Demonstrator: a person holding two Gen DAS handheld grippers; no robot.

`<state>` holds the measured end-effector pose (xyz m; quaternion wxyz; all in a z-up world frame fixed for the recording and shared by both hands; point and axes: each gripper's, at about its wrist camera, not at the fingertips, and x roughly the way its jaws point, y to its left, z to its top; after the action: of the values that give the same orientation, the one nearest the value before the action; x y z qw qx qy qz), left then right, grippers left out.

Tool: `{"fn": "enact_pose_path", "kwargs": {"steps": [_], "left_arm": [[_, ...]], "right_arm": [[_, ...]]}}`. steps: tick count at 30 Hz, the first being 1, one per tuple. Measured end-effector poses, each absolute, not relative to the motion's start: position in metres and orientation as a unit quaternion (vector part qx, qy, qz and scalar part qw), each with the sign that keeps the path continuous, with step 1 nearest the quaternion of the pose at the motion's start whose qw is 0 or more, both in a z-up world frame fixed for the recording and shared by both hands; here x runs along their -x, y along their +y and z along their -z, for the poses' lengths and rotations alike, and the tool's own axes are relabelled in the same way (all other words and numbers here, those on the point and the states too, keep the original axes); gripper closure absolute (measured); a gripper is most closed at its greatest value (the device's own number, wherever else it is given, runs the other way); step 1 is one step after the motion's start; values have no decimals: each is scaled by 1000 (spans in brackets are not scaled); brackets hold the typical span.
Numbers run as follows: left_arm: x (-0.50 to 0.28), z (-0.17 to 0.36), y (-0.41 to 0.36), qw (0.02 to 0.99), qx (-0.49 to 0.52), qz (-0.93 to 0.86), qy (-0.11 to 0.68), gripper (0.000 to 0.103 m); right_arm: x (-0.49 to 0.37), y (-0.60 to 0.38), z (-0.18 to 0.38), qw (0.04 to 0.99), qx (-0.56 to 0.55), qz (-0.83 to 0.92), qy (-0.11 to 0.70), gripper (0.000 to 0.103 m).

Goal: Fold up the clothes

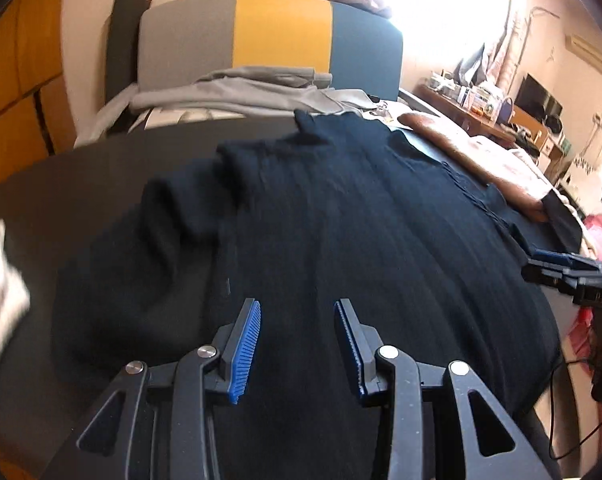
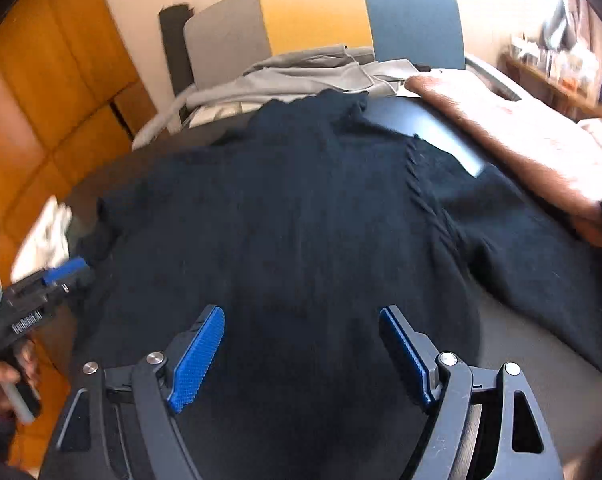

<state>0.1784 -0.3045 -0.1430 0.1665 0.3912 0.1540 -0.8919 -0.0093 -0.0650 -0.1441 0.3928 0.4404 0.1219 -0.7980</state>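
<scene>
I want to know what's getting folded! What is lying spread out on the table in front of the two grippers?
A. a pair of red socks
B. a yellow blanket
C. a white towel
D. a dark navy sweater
D: a dark navy sweater lies spread on the table, both open grippers above it.

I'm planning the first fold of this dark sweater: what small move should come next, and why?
Probably lower the open left gripper onto the near hem of the dark navy knit sweater and pinch it: the sweater lies spread flat, and both grippers, the right gripper too, hold nothing.
</scene>
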Motion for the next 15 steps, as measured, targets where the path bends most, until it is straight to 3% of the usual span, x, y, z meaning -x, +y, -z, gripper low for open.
{"fn": "enact_pose_path", "kwargs": {"steps": [6,10,15], "left_arm": [[-189,169,-280,160,-415,885,141,63],[-167,189,-283,191,-434,872,122,57],[-131,190,-303,216,-444,860,131,49]], "right_arm": [[-6,-44,176,351,-448,801,188,22],[14,-44,192,323,-451,810,188,0],[43,-49,199,304,-447,821,183,0]]}}
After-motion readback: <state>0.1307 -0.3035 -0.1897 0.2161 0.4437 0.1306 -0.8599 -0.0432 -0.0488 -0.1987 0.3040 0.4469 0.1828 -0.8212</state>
